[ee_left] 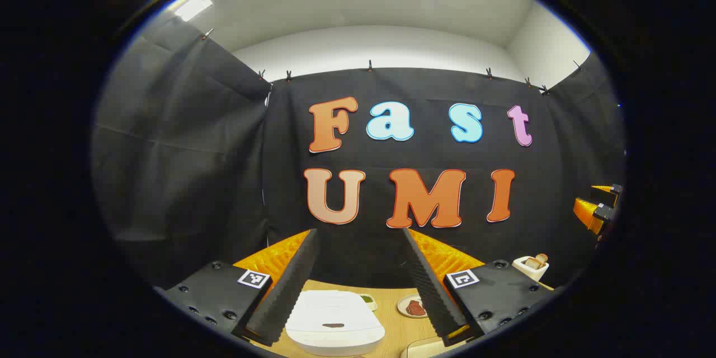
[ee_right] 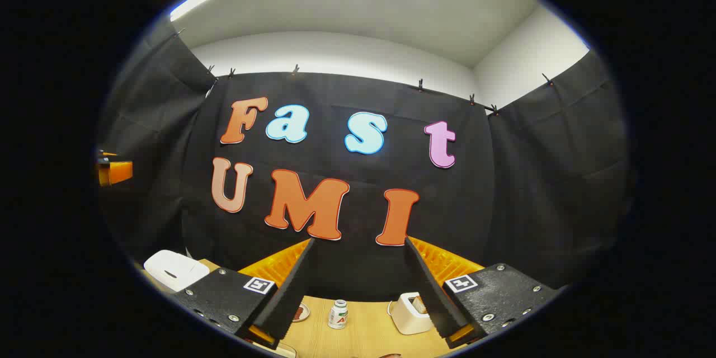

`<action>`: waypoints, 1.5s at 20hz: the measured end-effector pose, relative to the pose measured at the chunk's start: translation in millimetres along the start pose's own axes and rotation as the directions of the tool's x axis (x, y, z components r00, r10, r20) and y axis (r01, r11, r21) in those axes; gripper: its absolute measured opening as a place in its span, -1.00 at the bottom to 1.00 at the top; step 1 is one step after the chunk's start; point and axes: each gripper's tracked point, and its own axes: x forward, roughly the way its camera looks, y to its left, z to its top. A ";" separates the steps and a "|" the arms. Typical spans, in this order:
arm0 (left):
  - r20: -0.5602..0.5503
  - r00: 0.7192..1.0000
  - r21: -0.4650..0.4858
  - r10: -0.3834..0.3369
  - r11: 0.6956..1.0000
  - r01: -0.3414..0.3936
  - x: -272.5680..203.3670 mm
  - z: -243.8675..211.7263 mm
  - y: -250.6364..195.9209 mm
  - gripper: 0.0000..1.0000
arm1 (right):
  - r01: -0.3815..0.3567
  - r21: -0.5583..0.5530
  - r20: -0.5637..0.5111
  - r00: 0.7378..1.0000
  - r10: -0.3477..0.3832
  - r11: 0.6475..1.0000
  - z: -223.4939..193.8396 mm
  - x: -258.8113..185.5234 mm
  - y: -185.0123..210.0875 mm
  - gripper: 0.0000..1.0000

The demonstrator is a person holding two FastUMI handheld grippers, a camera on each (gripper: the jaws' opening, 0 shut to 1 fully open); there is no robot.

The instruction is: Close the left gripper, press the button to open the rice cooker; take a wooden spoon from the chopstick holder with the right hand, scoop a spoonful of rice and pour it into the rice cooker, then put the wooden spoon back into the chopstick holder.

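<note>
in the left gripper view, the left gripper point(ee_left: 358, 257) is held high above the tabletop point(ee_left: 394, 327) with its jaws spread wide apart and nothing between them. the white rice cooker point(ee_left: 334, 321) is seen at 6 o'clock, between the two fingers, with its lid down. a small plate point(ee_left: 413, 307) with something reddish lies just beside the cooker toward 5 o'clock. the white chopstick holder point(ee_left: 531, 266) stands toward 4 o'clock, with wooden handles showing at its top. the right gripper point(ee_left: 597, 207) is seen far out at 3 o'clock. in the right gripper view, the right gripper's jaws are likewise wide open and empty. the chopstick holder stands at 5 o'clock between the fingers, a small bottle point(ee_right: 338, 314) at 6 o'clock, and the rice cooker at 8 o'clock.
</note>
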 end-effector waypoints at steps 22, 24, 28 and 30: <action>0.001 0.998 0.008 -0.067 0.998 0.067 25.8 -2.3 -26.2 0.97 | 0.049 -0.017 -0.036 0.998 -0.050 0.999 -15.6 3.1 -15.8 0.91; 0.008 0.997 0.022 -0.071 0.997 0.070 24.0 -0.8 -28.0 0.97 | 0.055 -0.013 -0.041 0.998 -0.055 0.998 -18.6 2.2 -18.0 0.96; -0.052 0.998 0.105 -0.025 0.994 0.030 31.0 -16.3 -18.4 0.25 | 0.061 0.003 -0.054 0.997 -0.061 0.998 -23.2 1.4 -20.5 0.90; -0.094 0.996 0.082 -0.002 0.997 0.010 38.0 -26.4 -12.6 -0.74 | 0.066 0.002 -0.059 0.996 -0.066 0.998 -26.9 0.4 -23.4 0.90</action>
